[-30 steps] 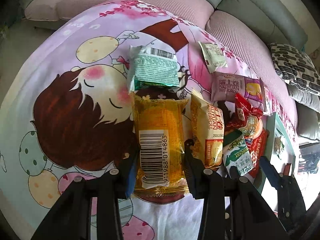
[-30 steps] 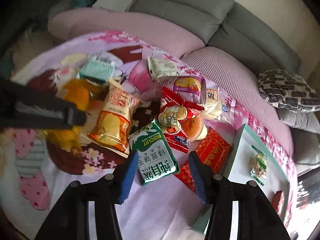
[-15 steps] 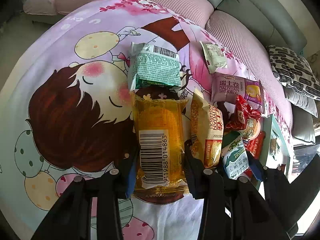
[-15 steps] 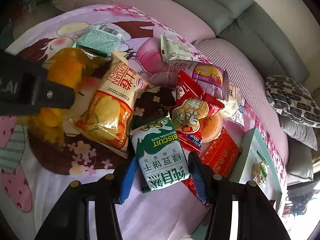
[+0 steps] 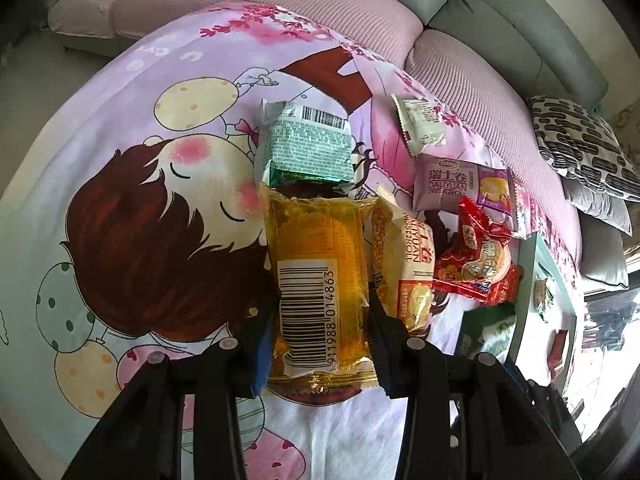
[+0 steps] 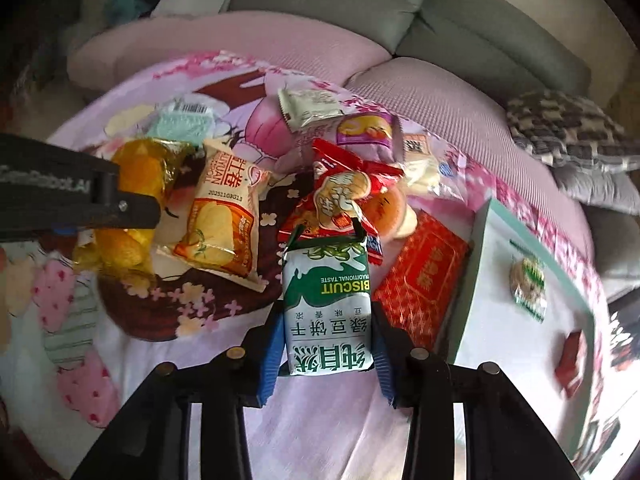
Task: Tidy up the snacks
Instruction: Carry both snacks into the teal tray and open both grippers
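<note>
Snacks: left fingers [image 5: 318,344] pinch yellow packet [image 5: 316,276]; right fingers [image 6: 326,354] closing on biscuit pack [image 6: 328,304], blurred.

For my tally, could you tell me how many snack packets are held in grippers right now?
2: the yellow packet in the left gripper, the green biscuit packet in the right gripper, whose fingers are closing.
</note>
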